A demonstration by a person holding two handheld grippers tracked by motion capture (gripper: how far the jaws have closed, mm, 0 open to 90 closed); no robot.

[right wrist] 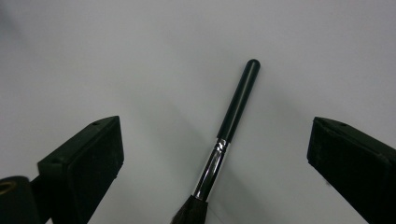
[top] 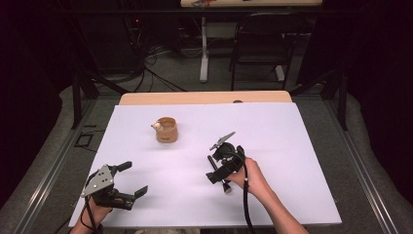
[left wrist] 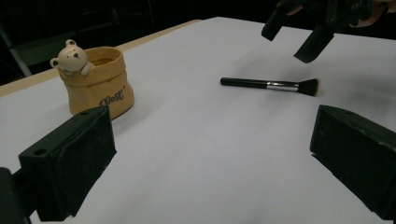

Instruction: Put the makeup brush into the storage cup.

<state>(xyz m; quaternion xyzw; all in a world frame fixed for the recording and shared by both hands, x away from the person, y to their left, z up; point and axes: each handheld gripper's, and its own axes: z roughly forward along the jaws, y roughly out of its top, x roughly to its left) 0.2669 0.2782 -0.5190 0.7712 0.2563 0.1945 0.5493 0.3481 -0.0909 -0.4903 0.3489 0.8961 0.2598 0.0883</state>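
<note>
Now small tan bag-shaped pot (top: 166, 130) with bear on rim, inside unseen, stands on white bench (top: 292, 146). Left tool (top: 127, 179) spread wide, empty. Right tool (right wrist: 212, 154) spread wide above black makeup brush (right wrist: 229, 140).

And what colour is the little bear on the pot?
The bear is cream-white with a dark nose, peeking over the tan pot. It shows best in the left gripper view.

Overhead light falls evenly on the white table (top: 272, 126), which is bright against a dim, nearly black room. Shadows are soft and faint: a pale smudge beside the cup (top: 166, 129) and a diffuse one beneath the brush (left wrist: 271, 85). No harsh glare shows, only a small glint on the brush's metal ferrule. Both gripper views are slightly soft, with the near jaws blurred. The high view is grainy and low in detail.
</note>
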